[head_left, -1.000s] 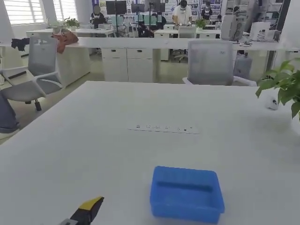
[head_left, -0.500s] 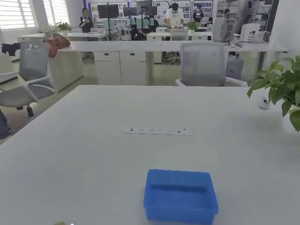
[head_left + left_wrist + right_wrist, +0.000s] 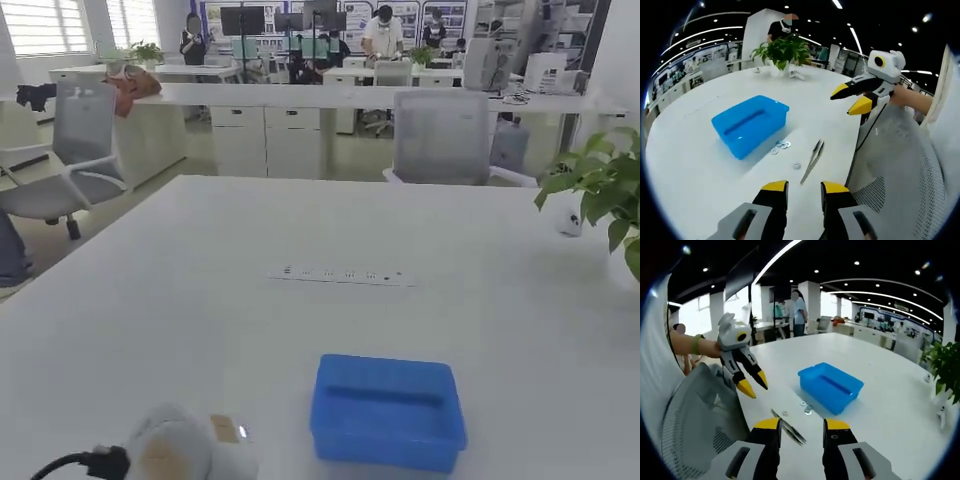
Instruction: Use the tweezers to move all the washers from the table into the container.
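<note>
- Left gripper: jaws apart with nothing between them, hanging over the near edge of the table.
- Container: blue, open-topped, on the table ahead of the left gripper and to the left of its jaws.
- Washers: a small cluster on the table just beside the container's nearest corner, ahead of the left jaw. One more lies apart, closer to the jaws, just left of the tweezers.
- Tweezers: flat on the table straight ahead of the left gripper's jaw gap, near the table edge, with neither gripper touching them.
- Right gripper: up and to the right of the left gripper, raised above a mesh chair, jaws apart and empty.
- In the right gripper view the left gripper is raised to the left of the jaws, the tweezers lie just beyond the left jaw, the washers are ahead, and the container is beyond them.
- Plant: far to the right of the right gripper's jaws.
</note>
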`<action>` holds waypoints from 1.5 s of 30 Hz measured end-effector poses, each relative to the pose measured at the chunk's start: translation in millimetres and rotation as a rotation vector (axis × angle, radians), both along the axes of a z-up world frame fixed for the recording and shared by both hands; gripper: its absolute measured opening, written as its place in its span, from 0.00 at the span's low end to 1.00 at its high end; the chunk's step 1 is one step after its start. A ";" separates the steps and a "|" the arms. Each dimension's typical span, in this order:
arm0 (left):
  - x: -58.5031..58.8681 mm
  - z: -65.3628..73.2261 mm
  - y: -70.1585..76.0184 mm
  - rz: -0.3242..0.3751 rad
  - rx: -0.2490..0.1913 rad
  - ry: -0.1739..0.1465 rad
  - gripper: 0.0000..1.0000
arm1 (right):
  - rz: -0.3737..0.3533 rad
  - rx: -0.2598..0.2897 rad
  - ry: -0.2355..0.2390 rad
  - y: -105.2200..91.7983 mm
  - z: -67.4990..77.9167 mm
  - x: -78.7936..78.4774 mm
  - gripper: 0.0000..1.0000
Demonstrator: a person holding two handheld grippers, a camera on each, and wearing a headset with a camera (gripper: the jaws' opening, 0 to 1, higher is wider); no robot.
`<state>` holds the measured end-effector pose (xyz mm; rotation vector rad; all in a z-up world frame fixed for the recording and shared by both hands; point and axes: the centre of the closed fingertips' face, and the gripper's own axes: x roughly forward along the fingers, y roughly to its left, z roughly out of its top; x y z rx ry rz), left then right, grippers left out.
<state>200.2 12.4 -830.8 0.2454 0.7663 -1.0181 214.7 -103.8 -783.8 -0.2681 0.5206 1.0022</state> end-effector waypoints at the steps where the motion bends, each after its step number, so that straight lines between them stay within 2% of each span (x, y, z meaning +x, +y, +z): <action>1: 0.7 -2.1 -1.5 -0.007 0.008 0.003 0.22 | 0.008 -0.004 0.004 1.3 -2.3 -0.1 0.30; 6: 3.4 -16.4 -9.6 -0.072 0.071 0.012 0.19 | 0.035 -0.042 0.019 4.8 -13.4 -1.9 0.28; 9: 4.0 -22.2 -15.9 -0.103 0.085 0.014 0.19 | 0.052 -0.063 0.034 7.0 -19.7 -2.4 0.27; 10: 3.7 -26.3 -14.4 -0.117 0.113 0.020 0.19 | 0.057 -0.068 0.039 7.7 -21.2 -2.9 0.27; 12: 5.0 -32.3 -16.2 -0.150 0.142 0.007 0.17 | 0.064 -0.086 0.044 8.4 -25.4 -2.7 0.26; 16: 5.7 -39.2 -20.6 -0.192 0.181 0.010 0.13 | 0.096 -0.133 0.053 8.7 -34.1 -5.3 0.25; 17: 6.6 -40.3 -21.7 -0.217 0.201 -0.009 0.12 | 0.102 -0.139 0.052 9.2 -34.5 -6.0 0.25; 21: 5.5 -43.3 -27.0 -0.272 0.241 -0.031 0.08 | 0.126 -0.166 0.051 9.0 -39.2 -6.9 0.25; 24: 4.7 -46.2 -27.3 -0.340 0.295 -0.070 0.04 | 0.138 -0.183 0.050 9.0 -41.5 -6.2 0.25; 27: 3.1 -48.6 -28.0 -0.372 0.322 -0.080 0.00 | 0.152 -0.200 0.047 8.8 -43.0 -5.1 0.24; 28: 3.7 -49.4 -28.6 -0.386 0.327 -0.093 0.00 | 0.155 -0.202 0.047 9.1 -43.3 -4.7 0.24; 34: -0.3 -46.0 -28.1 -0.402 0.302 -0.117 0.00 | 0.221 -0.243 0.022 12.0 -47.2 -5.2 0.18; 35: -1.0 -43.8 -28.3 -0.411 0.296 -0.126 0.00 | 0.225 -0.250 0.029 12.3 -49.1 -6.2 0.18; 40: -4.0 -28.0 -28.2 -0.420 0.251 -0.149 0.00 | 0.273 -0.292 0.027 14.8 -56.5 -7.7 0.19; 45: -6.9 -2.3 -30.0 -0.398 0.177 -0.172 0.00 | 0.312 -0.314 0.026 19.7 -59.4 -10.2 0.19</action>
